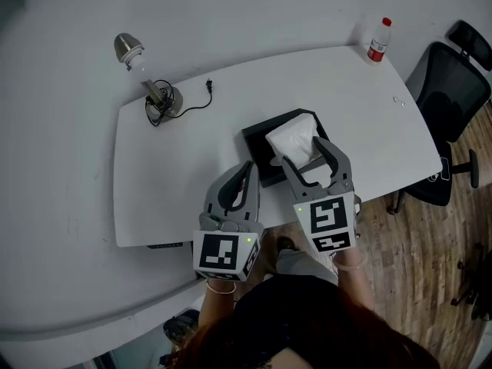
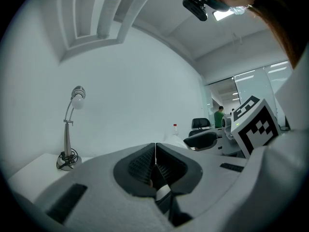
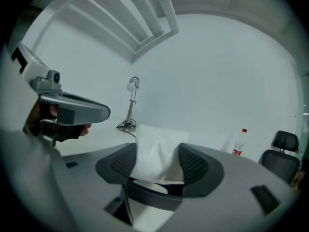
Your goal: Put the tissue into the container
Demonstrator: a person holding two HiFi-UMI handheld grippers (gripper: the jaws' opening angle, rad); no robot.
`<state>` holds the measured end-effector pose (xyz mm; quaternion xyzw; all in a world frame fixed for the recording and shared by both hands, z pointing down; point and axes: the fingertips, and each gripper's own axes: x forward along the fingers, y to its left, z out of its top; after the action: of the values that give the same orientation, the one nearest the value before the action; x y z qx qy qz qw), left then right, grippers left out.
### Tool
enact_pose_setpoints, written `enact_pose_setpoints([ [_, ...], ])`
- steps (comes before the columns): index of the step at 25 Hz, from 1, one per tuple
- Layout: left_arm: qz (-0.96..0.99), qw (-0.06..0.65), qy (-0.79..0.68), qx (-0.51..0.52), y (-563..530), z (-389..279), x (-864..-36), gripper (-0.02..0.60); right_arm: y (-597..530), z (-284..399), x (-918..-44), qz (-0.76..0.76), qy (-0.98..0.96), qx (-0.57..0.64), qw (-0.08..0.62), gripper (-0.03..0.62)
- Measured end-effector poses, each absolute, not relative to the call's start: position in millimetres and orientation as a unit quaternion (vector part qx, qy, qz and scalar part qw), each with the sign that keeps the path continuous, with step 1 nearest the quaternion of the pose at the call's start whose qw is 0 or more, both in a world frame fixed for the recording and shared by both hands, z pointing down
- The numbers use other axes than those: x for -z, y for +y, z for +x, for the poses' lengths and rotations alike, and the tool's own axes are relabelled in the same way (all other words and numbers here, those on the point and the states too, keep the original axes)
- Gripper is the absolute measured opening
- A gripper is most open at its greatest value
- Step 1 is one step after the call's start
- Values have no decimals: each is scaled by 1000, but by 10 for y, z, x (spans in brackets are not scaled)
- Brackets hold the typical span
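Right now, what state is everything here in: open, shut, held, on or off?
Left gripper: shut, empty.
Right gripper: shut on the tissue.
Tissue: held over the container.
Container: open-topped, on the table.
Lamp: unlit, plug lying loose on the table.
Bottle: upright, cap on.

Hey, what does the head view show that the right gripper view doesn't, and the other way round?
Only the head view shows the black container on the table, the wooden floor and the marker cube on the right gripper. Only the right gripper view shows ribbed pads touching the tissue on both sides, and a ceiling recess. Both show the tissue, the left gripper, the desk lamp, the red-capped bottle and the black chair.
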<state>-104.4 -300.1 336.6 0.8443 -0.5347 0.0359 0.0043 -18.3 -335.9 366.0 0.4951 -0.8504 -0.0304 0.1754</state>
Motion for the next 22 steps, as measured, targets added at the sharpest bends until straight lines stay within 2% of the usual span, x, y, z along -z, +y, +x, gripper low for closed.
enact_pose_setpoints([
  [22,840,28,-540,-54,-3226,-1057,-3596,28,-3594,-237,-4067,474,-854,-33,211,293],
])
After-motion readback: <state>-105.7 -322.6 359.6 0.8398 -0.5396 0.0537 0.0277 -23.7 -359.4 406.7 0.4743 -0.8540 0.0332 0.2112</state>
